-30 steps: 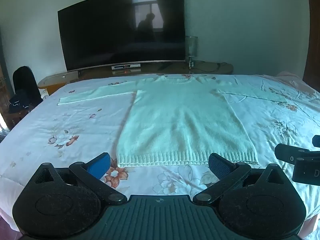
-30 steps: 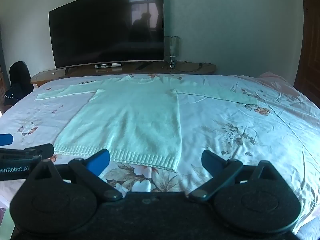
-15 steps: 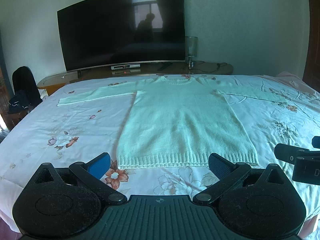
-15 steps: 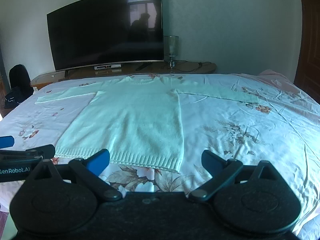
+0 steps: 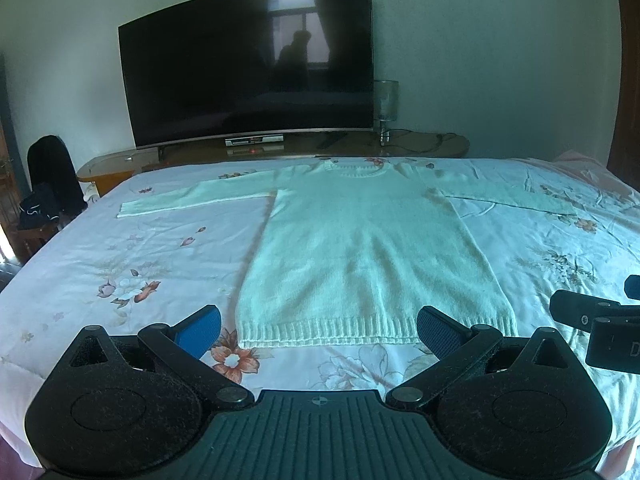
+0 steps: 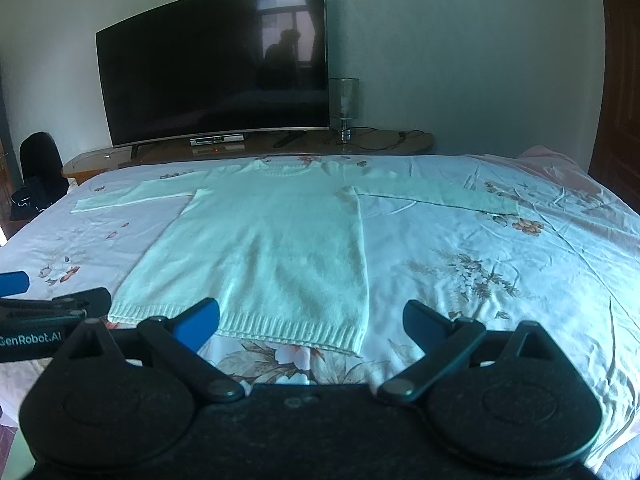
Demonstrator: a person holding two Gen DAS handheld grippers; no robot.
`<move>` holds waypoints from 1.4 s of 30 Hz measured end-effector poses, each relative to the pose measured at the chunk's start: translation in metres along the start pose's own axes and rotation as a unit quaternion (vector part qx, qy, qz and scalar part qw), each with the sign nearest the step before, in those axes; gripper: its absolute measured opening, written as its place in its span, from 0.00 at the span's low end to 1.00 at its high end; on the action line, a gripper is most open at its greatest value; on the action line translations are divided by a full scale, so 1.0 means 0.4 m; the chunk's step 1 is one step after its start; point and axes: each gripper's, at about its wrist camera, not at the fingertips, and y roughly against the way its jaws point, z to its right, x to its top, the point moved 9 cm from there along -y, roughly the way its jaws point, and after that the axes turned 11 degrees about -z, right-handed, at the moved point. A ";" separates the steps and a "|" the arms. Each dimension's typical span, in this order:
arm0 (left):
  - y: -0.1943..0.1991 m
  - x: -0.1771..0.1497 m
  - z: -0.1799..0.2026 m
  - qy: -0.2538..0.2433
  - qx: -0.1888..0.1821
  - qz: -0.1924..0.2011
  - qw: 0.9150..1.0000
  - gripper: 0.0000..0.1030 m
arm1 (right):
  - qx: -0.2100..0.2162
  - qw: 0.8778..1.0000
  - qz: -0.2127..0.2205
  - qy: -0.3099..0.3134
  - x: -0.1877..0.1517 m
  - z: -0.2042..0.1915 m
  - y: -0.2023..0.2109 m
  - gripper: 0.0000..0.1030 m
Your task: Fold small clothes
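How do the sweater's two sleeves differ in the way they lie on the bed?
The left sleeve runs almost straight out from the sweater; the right sleeve slants down toward the near edge. The left sleeve's cuff ends on plain sheet, the right sleeve's cuff beside a flower print. Both lie flat, fully spread and unfolded.

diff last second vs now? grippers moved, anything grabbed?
Barely any change. The view from the right gripper drifted a little: the sweater sits slightly further right in its frame. Nothing grabbed or released. Left gripper open as before, right one too; the sweater stays flat, sleeves spread, on the bed.
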 end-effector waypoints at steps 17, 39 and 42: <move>0.009 0.003 -0.002 -0.005 0.000 0.005 1.000 1.00 | -0.004 1.000 0.002 0.000 0.000 -0.003 0.006 0.96; 0.020 0.006 -0.019 -0.001 0.000 0.010 1.000 1.00 | -0.001 1.000 0.005 0.004 0.012 -0.012 0.010 0.96; 0.020 0.006 -0.020 0.000 0.001 0.010 1.000 1.00 | 0.000 1.000 0.005 0.003 0.012 -0.013 0.010 0.96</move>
